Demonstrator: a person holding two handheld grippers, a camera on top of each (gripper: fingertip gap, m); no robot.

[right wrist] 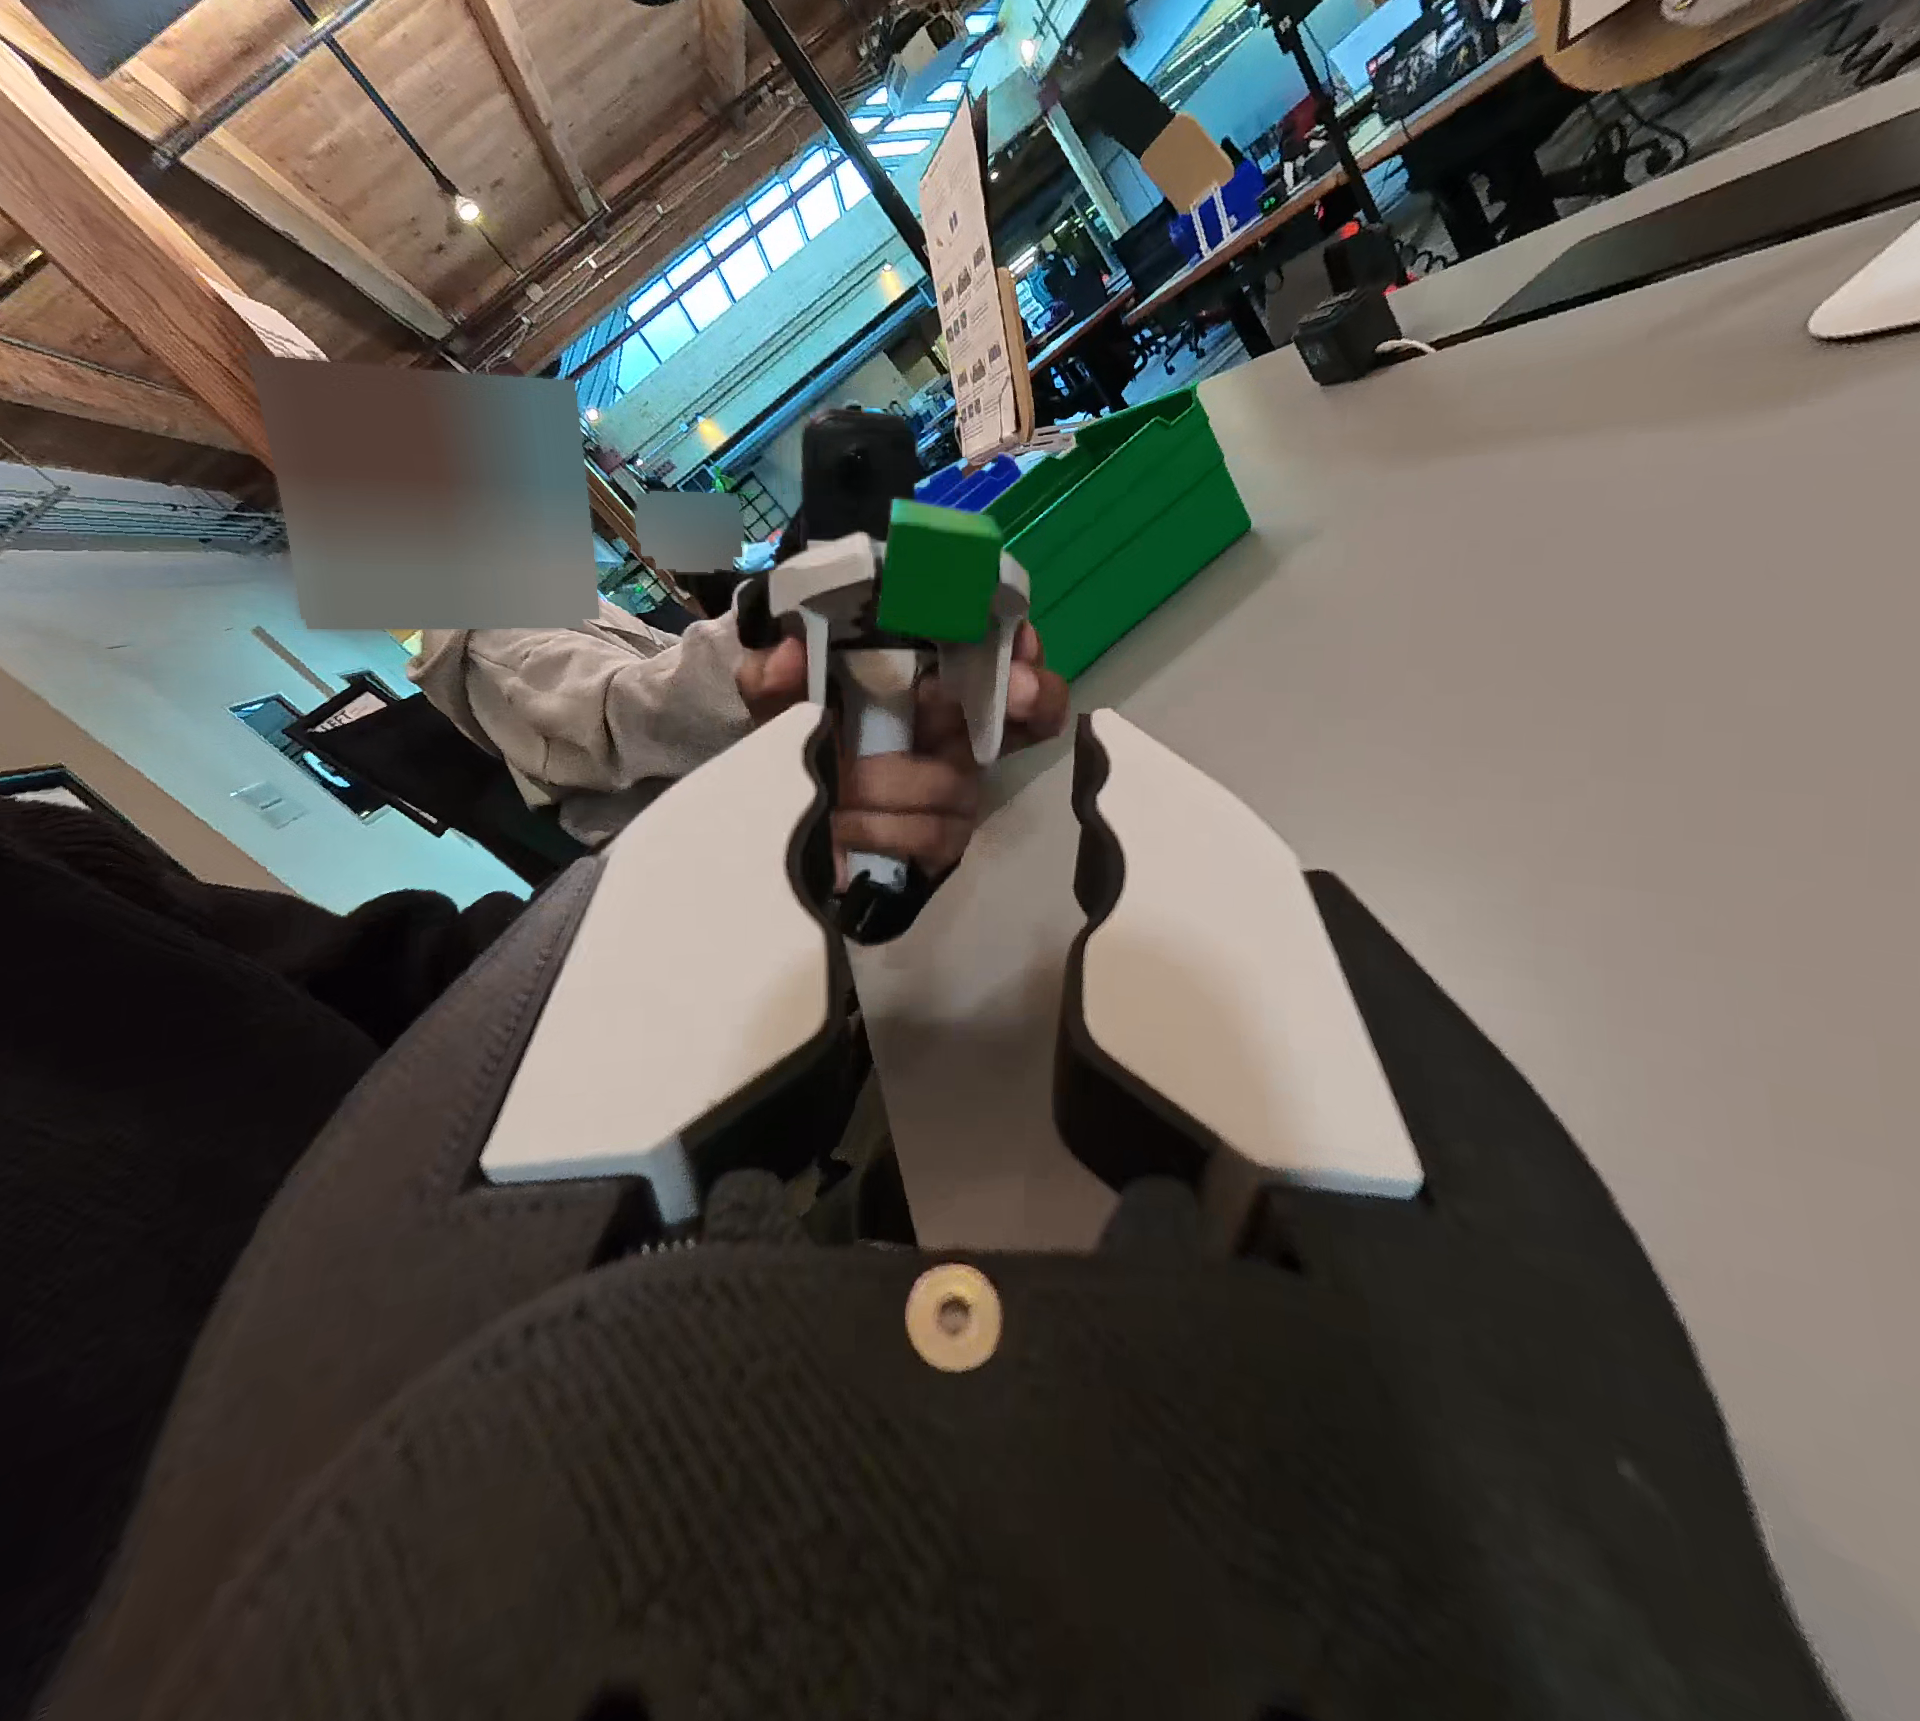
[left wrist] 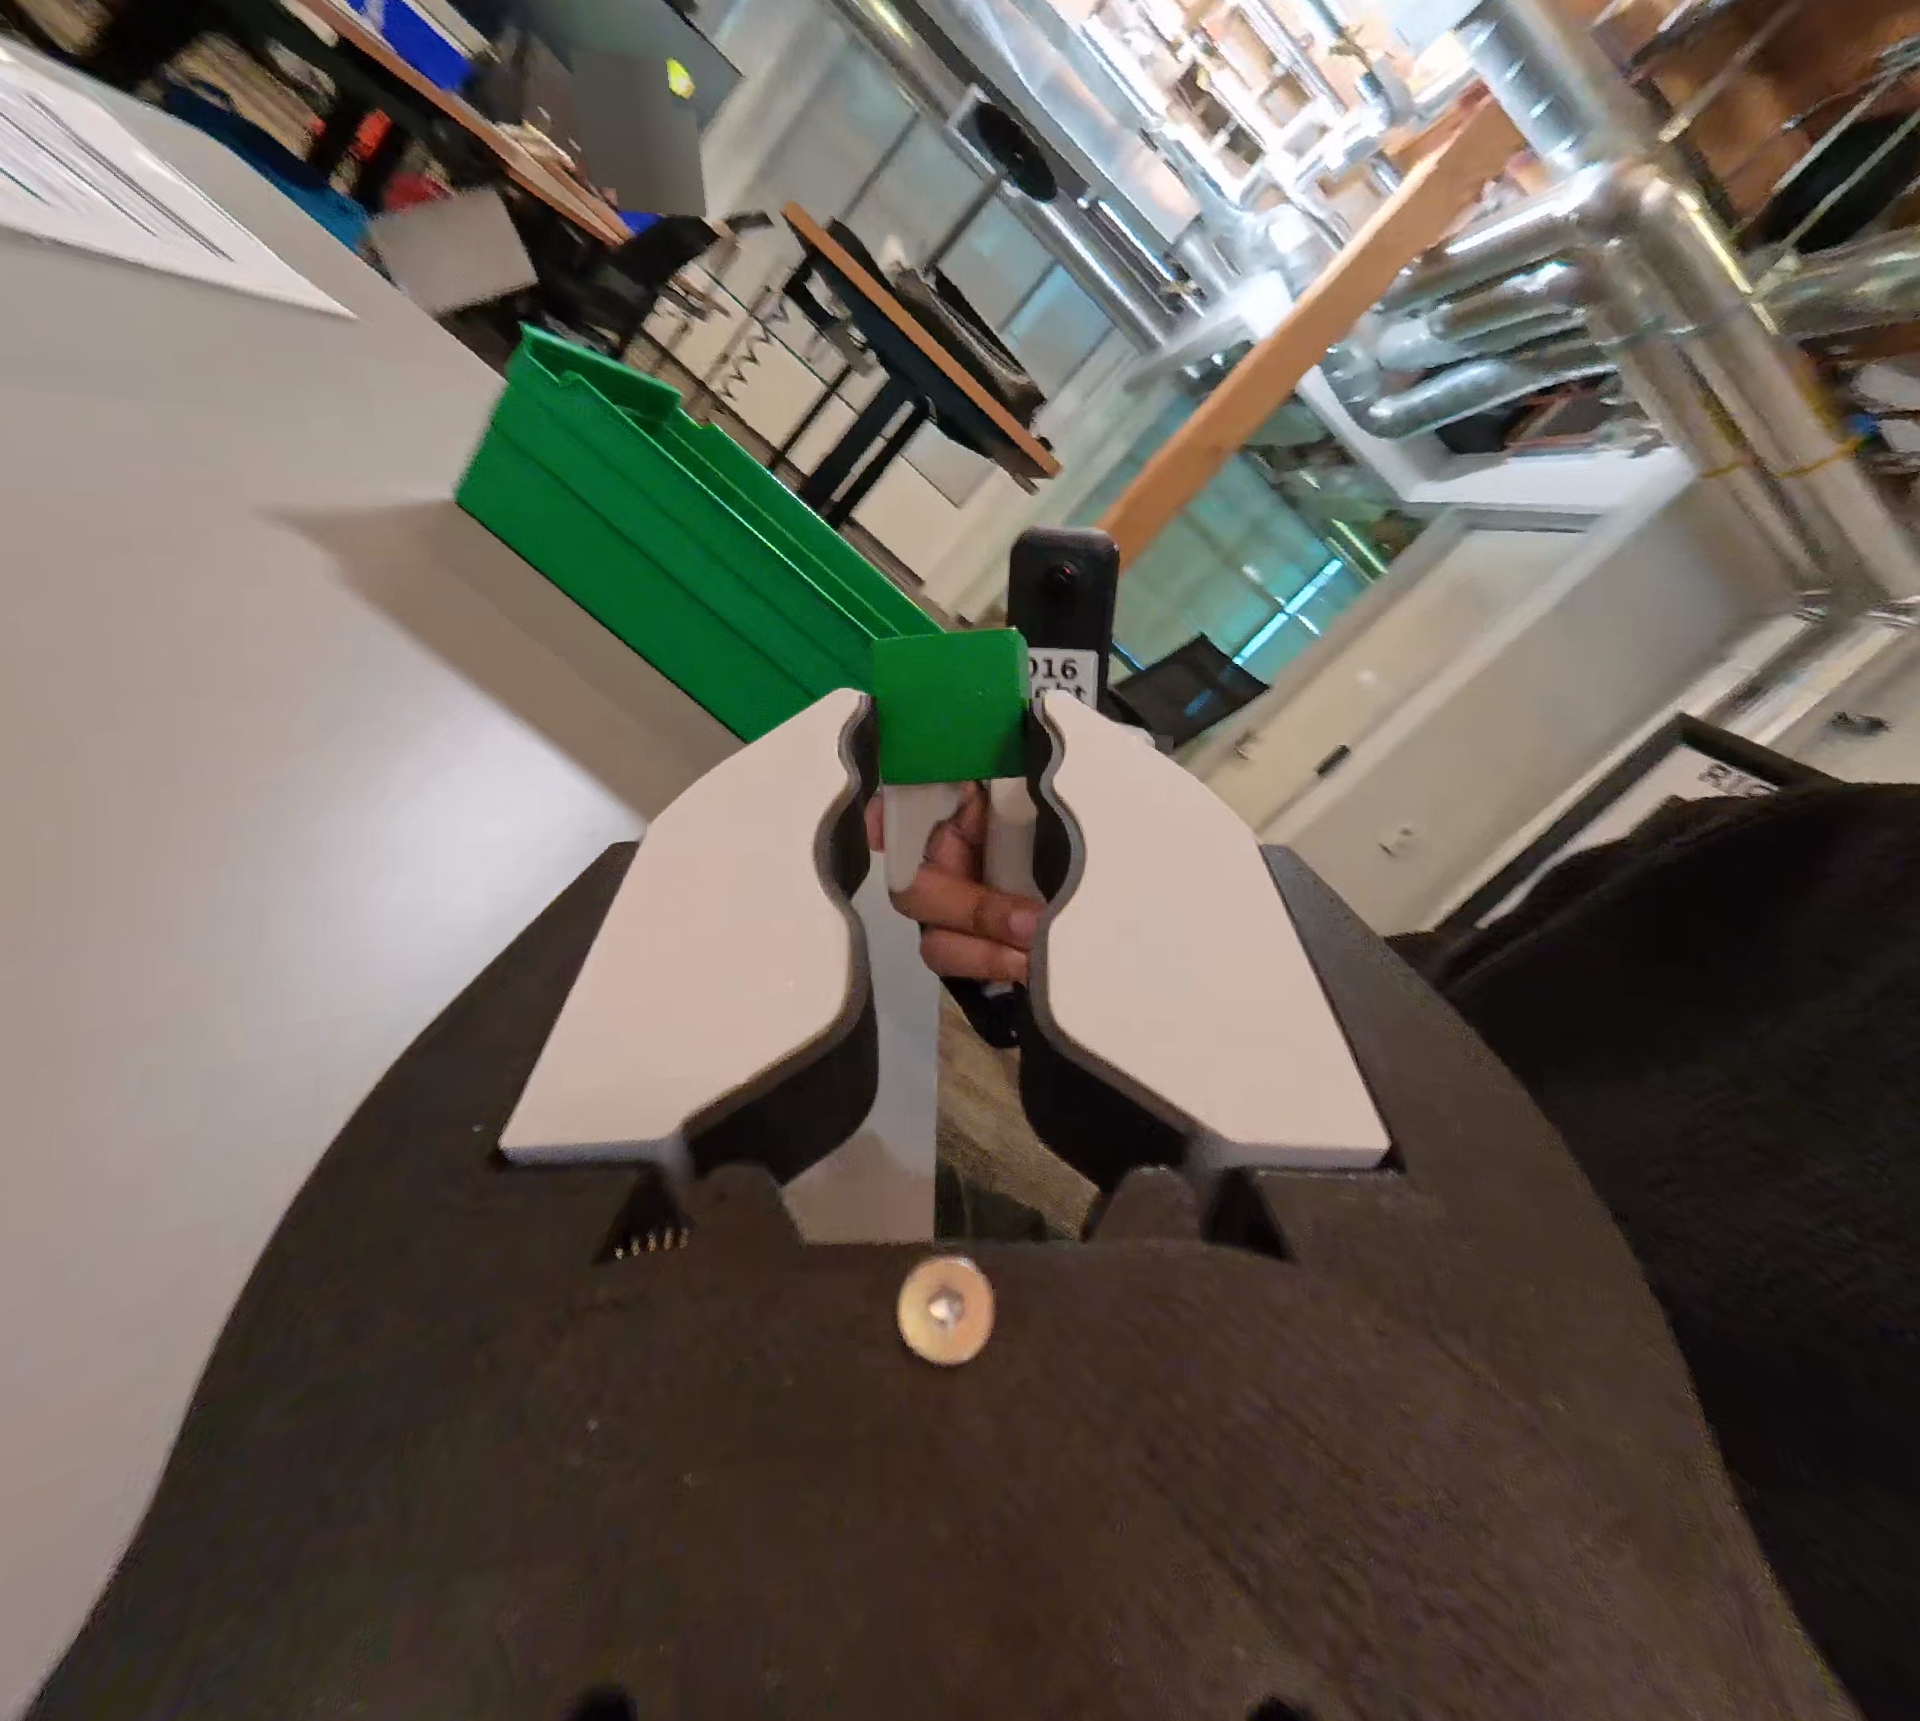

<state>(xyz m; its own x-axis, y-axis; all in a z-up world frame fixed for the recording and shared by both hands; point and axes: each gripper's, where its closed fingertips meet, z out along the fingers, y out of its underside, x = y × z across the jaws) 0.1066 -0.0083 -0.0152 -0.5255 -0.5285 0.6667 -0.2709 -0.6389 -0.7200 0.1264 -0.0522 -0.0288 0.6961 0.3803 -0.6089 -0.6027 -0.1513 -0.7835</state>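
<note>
Block (left wrist: 951,710) of green plastic sits clamped between the tips of the left gripper (left wrist: 954,736), raised above the pale grey table (left wrist: 260,736). The right gripper (right wrist: 951,752) faces it with fingers spread and nothing between them. Beyond, a green bin (right wrist: 1132,533) rests on the table, blue pieces (right wrist: 971,482) inside. A hand (right wrist: 914,788) grips the left gripper's handle.

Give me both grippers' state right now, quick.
Left gripper: shut on the small green block, held up off the grey table.
Right gripper: open, holding nothing, pointed at the left one.
</note>
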